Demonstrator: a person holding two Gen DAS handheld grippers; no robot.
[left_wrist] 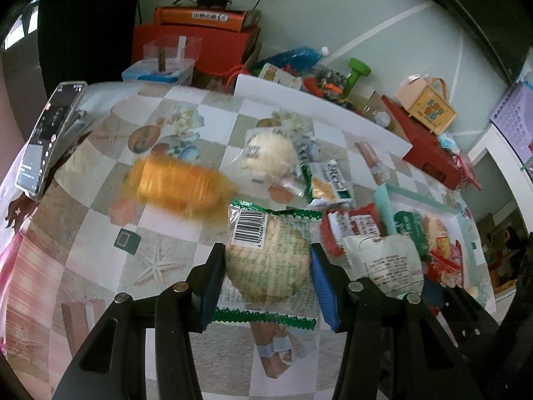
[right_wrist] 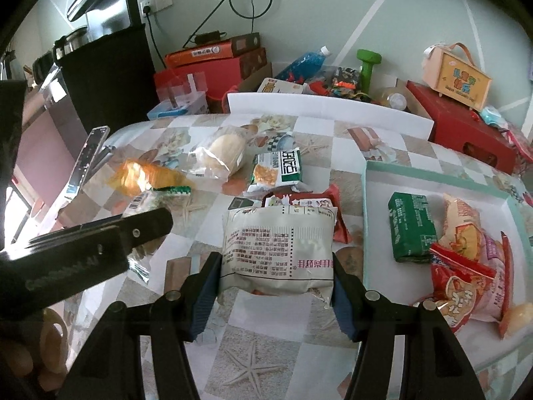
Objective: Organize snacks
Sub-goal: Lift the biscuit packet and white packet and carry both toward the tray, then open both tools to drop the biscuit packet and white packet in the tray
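Left tool grips cookie packet; right tool grips white packet.

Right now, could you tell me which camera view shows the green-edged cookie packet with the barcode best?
The left wrist view: the cookie packet fills the centre, barcode readable, pinched between the left gripper fingers. The right wrist view shows only a sliver of it, mostly hidden behind the left gripper's black body.

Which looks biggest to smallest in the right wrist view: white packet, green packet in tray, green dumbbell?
1. white packet, though it is nearest the camera, so inflated
2. green packet
3. green dumbbell, farthest back
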